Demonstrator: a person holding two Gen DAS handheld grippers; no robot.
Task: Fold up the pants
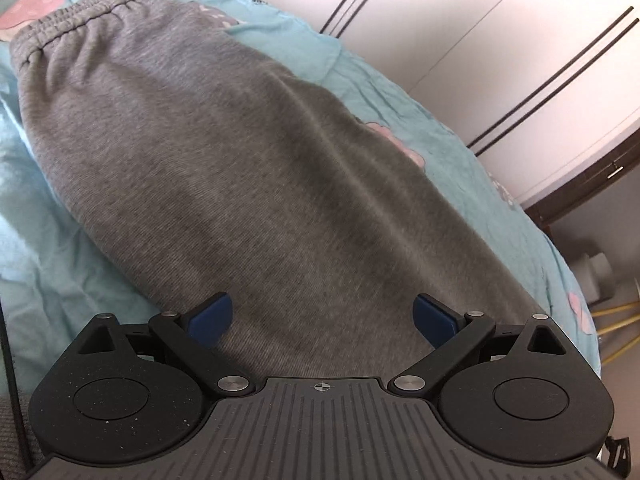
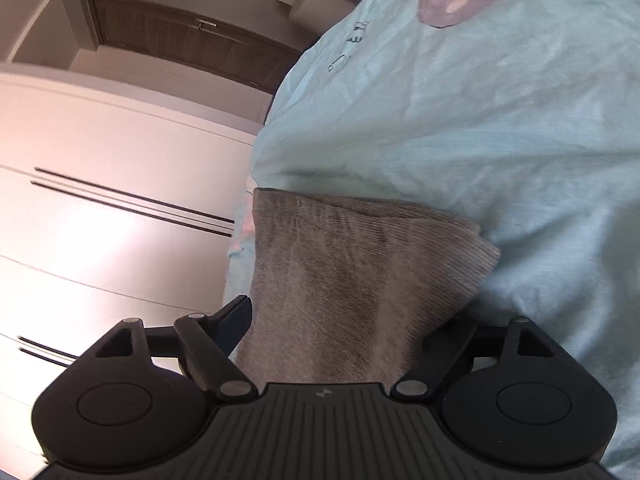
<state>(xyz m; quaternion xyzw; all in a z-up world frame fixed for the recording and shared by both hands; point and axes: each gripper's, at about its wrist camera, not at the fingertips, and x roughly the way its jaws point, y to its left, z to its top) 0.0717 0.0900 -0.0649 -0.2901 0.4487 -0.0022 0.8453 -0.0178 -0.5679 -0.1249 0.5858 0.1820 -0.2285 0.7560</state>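
1. Nearest the left wrist camera, the left gripper [image 1: 323,316] hangs over the grey pants [image 1: 224,152], jaws spread wide and pinching nothing.
2. From there the pants run up toward eleven o'clock, ending in the elastic waistband [image 1: 76,16], flat on the blue bedsheet [image 1: 48,248].
3. At two o'clock stands a white wardrobe [image 1: 500,40].
4. On the right wrist camera, the right gripper [image 2: 340,320] has its jaws parted, with a pants end [image 2: 352,272] lying loose between them on the sheet.
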